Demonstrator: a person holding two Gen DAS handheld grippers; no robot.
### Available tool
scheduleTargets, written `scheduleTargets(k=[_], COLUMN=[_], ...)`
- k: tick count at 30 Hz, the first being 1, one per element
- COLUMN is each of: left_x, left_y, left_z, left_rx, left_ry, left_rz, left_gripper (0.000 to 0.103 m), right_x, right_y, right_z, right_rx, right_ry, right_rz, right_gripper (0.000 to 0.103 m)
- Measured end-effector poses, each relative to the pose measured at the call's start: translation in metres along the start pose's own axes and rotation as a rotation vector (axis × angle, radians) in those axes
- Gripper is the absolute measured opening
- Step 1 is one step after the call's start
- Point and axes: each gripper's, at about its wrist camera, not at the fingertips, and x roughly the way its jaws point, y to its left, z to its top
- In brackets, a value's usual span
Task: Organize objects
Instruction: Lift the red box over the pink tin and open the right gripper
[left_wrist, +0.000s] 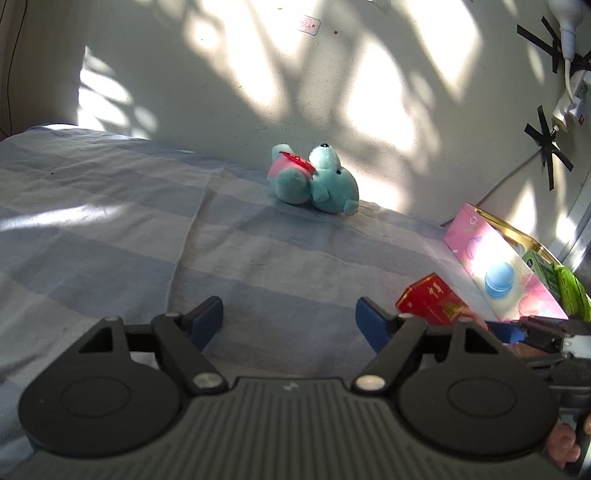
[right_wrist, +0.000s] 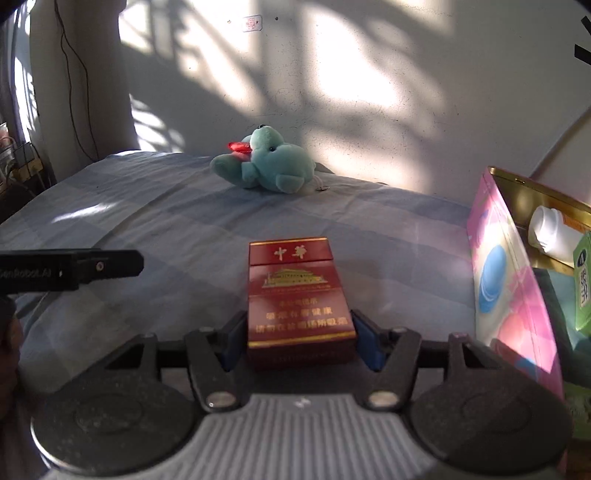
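**Red pack clamped, teddy waiting at the back**

Blue-grey checked bedsheet (left_wrist: 110, 229) takes up pretty much everything under both grippers, creased and patchy with sunlight, running back to a white wall (left_wrist: 258, 74) covered in window shadows.

Next biggest is the pink box (right_wrist: 509, 280) with macaron pictures on its side, sitting just off to the right of the right gripper (right_wrist: 299, 339). It's open on top with a gold lining, and you can see a white bottle (right_wrist: 554, 236) lying inside plus a green carton (right_wrist: 583, 284) poking up beside it.

Straight ahead of both grippers, way back by the wall, a teal plush toy (left_wrist: 317, 181) is flopped over on the sheet with something red at its neck.

The red cigarette pack (right_wrist: 295, 295) is right in the right gripper, blue pads pressed against both its sides, pack sticking forward and lifted off the sheet. The pink box is just to its right.

The left gripper (left_wrist: 290, 319) is spread apart with nothing between the fingers, only sheet below. The pack is off to its right.
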Motion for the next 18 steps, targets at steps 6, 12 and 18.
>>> scheduleTargets(k=[6,12,18], left_x=[-0.006,-0.022,-0.022], left_y=[-0.029,-0.078,-0.106], left_z=[-0.013,-0.035,-0.043], left_rx=[0.128,0.216,0.254], left_ry=[0.039,0.123,0.153], left_rz=[-0.280,-0.486,-0.440], left_gripper=[0.068,0.067,0.069], right_x=[-0.103,-0.159,-0.155], right_y=[-0.008,-0.036,-0.029], right_z=[-0.070,-0.124,-0.116], right_rx=[-0.082,0.092,0.088], right_ry=[-0.003,-0.075,-0.143], right_rz=[0.066,0.008,0.039], right_gripper=[0.068,0.070,0.069])
